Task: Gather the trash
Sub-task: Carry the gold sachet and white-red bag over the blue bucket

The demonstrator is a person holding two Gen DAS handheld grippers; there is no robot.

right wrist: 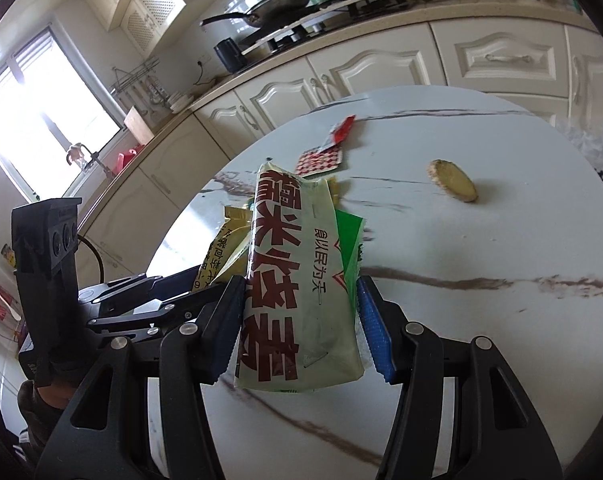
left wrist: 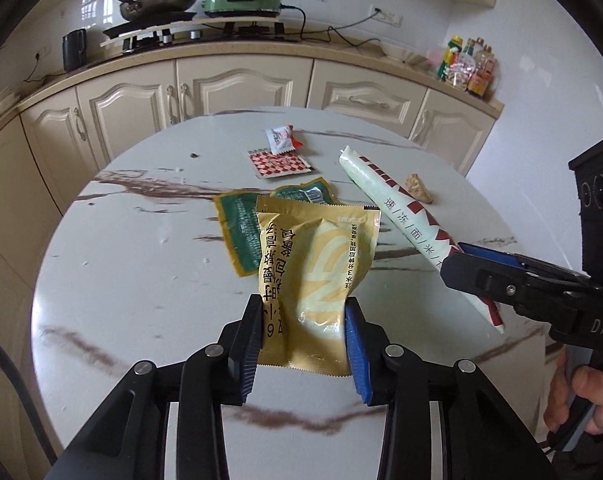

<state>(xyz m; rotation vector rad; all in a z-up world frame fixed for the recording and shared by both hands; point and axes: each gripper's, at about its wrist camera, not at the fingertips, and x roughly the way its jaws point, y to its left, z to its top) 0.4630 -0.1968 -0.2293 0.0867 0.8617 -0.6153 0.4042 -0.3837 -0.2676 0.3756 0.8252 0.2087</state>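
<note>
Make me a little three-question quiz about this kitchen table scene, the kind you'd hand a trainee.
1. True or false: the left gripper is clamped on the yellow packet.
2. Which item does the right gripper hold? A) the checkered red sachet B) the long pale green wrapper with red lettering C) the ginger piece
3. Name the wrapper lying on the marble table just behind the yellow packet.

Key
1. True: both pads press its sides.
2. B.
3. The green and gold wrapper.
</note>
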